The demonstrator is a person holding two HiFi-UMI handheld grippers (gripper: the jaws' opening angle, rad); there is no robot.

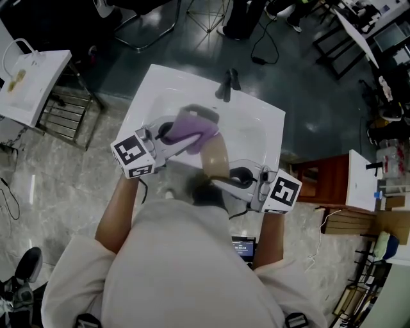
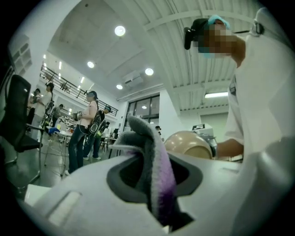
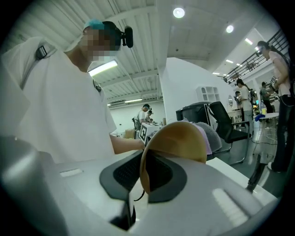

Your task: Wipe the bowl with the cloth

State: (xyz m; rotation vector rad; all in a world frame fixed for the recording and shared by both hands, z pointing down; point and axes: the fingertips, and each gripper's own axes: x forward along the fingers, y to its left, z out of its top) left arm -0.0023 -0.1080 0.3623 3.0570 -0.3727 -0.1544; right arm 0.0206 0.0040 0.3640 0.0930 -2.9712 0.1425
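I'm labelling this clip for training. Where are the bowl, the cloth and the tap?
bowl (image 3: 179,138): right gripper view, its rounded tan wall.
cloth (image 1: 192,130): head view, middle of the purple bunch.
tap (image 1: 225,87): head view, its dark body.

place: lab hall | cues: tripod (image 1: 208,16), floor cable (image 1: 261,46), office chair (image 3: 226,123), ceiling lights (image 2: 120,31)

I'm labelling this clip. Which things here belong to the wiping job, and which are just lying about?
In the job:
cloth, in the left gripper
bowl, in the right gripper

Lying about:
sink
tap
white table
wooden cabinet
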